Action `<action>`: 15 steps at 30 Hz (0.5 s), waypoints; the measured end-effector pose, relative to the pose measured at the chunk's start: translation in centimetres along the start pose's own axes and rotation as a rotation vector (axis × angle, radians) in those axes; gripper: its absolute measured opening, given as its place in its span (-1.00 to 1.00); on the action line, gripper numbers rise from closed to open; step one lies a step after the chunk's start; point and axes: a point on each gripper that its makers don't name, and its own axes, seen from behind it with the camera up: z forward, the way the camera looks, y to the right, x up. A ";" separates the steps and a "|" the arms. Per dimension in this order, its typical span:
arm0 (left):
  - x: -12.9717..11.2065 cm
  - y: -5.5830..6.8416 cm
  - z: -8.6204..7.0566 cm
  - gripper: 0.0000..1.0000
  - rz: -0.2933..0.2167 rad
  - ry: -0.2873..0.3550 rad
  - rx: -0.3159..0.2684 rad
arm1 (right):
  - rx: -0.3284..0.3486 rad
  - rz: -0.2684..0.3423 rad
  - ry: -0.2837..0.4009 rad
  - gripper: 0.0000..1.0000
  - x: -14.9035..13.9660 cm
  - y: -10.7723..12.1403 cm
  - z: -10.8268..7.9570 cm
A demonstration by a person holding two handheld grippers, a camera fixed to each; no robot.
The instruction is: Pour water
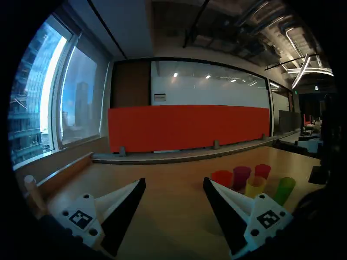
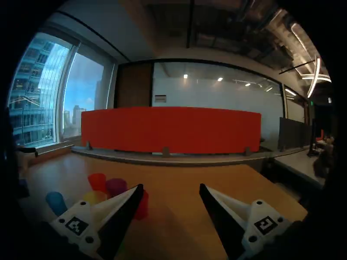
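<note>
cups (image 1: 255, 186) clustered on table (image 1: 173, 216), off edges; left gripper (image 1: 173, 179), right gripper (image 2: 170, 185) wide, empty

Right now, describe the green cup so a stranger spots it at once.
On the wooden table, before the long orange partition, stand coloured cups. In the left gripper view the green cup is rightmost, beside the yellow cup, and the only green one.

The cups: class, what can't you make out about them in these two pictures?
Left gripper view: base of the orange cup hidden behind the left tongs.
Right gripper view: red cup half hidden behind the right tongs.
Both views: whether any cup holds water, too dim and side-on.
</note>
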 end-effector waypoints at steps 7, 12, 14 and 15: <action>1.1 -0.3 0.2 0.97 0.014 0.041 0.050 | -0.042 -0.008 0.062 0.99 1.6 0.0 -0.4; 2.0 -0.1 0.3 0.97 0.006 0.080 0.057 | -0.051 -0.011 0.087 1.00 2.5 0.0 -0.6; 2.1 -0.2 0.4 0.97 0.012 0.090 0.064 | -0.054 -0.011 0.092 0.99 2.8 0.1 -0.7; 2.0 -0.2 0.5 0.97 0.014 0.094 0.068 | -0.056 -0.011 0.094 0.99 2.9 0.2 -0.8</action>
